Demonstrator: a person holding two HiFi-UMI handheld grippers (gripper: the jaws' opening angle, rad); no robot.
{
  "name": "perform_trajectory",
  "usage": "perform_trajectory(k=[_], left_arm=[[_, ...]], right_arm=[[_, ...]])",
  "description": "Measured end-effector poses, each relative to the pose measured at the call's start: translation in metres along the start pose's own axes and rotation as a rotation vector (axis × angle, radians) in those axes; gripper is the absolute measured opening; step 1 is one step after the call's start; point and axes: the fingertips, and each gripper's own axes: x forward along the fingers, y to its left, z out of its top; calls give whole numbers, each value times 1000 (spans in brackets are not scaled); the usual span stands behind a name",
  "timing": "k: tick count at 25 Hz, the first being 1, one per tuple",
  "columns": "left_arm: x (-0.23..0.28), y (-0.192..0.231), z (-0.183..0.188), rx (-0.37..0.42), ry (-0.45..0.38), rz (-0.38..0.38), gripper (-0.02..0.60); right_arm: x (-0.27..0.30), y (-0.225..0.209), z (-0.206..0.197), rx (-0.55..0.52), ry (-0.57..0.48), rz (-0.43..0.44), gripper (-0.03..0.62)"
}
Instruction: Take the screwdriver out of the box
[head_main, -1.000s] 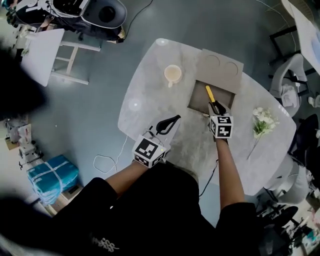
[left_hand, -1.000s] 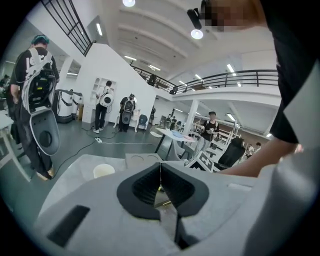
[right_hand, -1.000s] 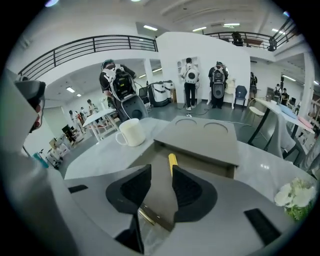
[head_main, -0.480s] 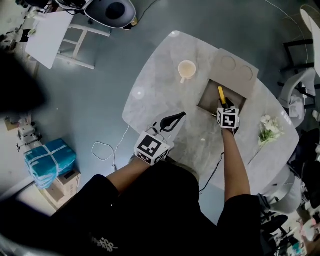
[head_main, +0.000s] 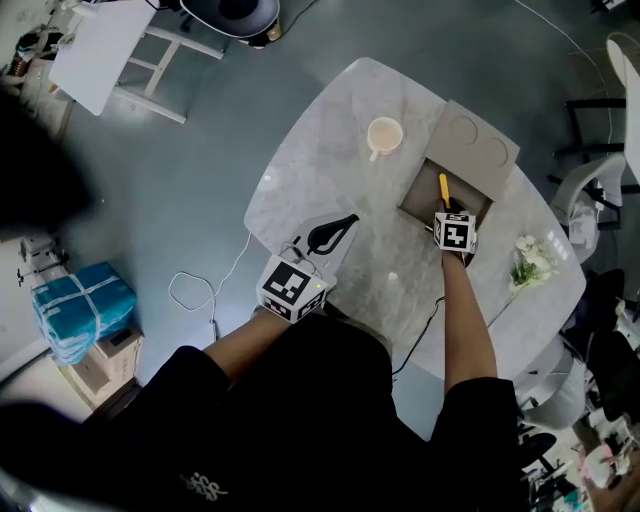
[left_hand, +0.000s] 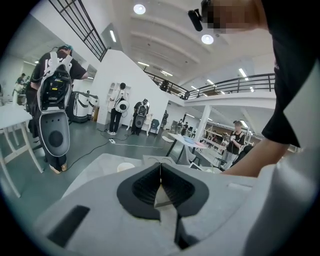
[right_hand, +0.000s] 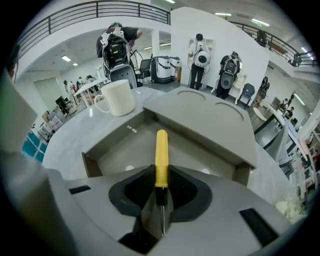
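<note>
A screwdriver (head_main: 443, 188) with a yellow handle (right_hand: 161, 152) and a black collar lies in the open grey box (head_main: 417, 199) on the table. My right gripper (head_main: 447, 209) reaches down into the box (right_hand: 122, 150). Its jaws are closing, and the pads of the right gripper (right_hand: 161, 175) touch both sides of the handle's lower end. The thin shaft runs back between the jaws. My left gripper (head_main: 345, 226) hovers over the near left part of the table. In its own view the left gripper (left_hand: 160, 169) is shut, with nothing between the tips.
The box's lid (head_main: 481, 146), with two round marks, lies folded back beyond it. A cream cup (head_main: 384, 133) stands left of the box. White flowers (head_main: 528, 262) lie at the right of the marble table (head_main: 320, 160). A chair and equipment stand on the floor around.
My right gripper has sunk into the box and its jaws have drawn in around the screwdriver's handle. My left gripper has drifted sideways over the table's near edge.
</note>
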Motion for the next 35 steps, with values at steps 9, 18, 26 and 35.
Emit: perform_trajectory(k=[9,18,26,35], left_arm=[[-44,3,8,29,-33,-6,17],[-101,-9,32,76,-98,-77,17],[-152,-19,29,90,-114,-105,15],[-202,-26,48,57,-183,-127,16]], right_arm=[[-61,10,25,-12,-155,-74,77],[-185,58,62,208,-486,-127,77],[-309,130,60,333,-741,-117,77],[-432,218,35,367,-962,-144,77]])
